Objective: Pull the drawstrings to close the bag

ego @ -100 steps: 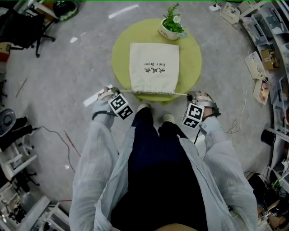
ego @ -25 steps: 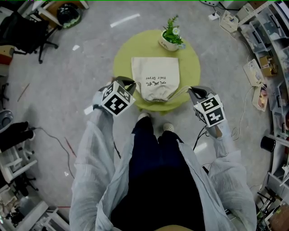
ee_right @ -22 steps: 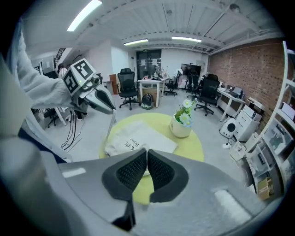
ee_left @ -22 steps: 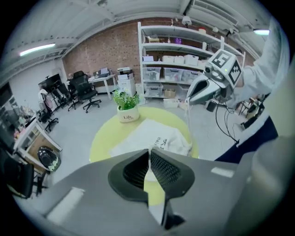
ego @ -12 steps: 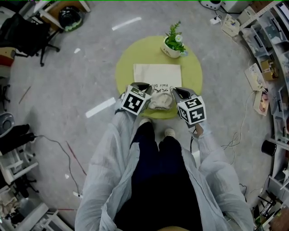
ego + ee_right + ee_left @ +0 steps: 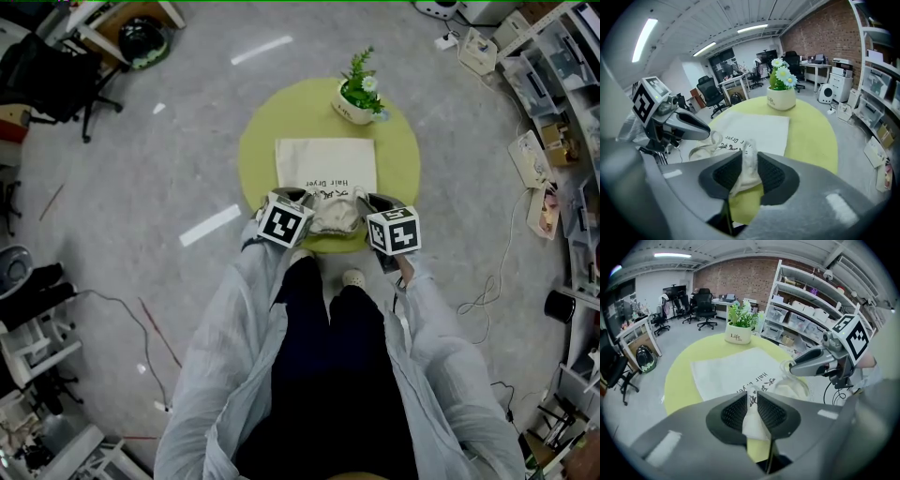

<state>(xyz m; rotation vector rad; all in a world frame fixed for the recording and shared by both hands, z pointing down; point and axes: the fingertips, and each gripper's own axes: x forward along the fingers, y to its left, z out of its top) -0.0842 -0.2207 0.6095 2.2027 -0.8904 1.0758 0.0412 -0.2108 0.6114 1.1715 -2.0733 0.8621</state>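
Fingers (image 6: 733, 412) of the left gripper (image 6: 753, 397) stand only a narrow gap apart. They have just been opening a little, and the left drawstring (image 6: 752, 422), a cream strip, is pinched in that gap with a pad touching it on each side. The right gripper (image 6: 749, 159) shows the same. Its fingers (image 6: 776, 176) have just been easing apart, and they are closed on the crumpled right drawstring (image 6: 744, 172), which fills the space between the pads.

From the head view both grippers sit close together at the near edge of the round yellow-green bench (image 6: 403, 141). Their tips turn inward toward each other, one on each side of the bag's mouth.

The bag (image 6: 326, 164) is cream cloth lying flat in the middle of the bench. Its long axis runs from the person toward the potted plant (image 6: 358, 86). The closed bottom end points at the plant and lies spread and square. The mouth (image 6: 335, 214) points at the person and is puckered into a tight bunch between the two grippers. Black print sits on the cloth just beyond the gathered part. In the right gripper view, thin loops of cord (image 6: 701, 149) lie at the bunched mouth, just under the left gripper's tip.

The plant stands in a white pot at the far edge of the bench, apart from the bag.
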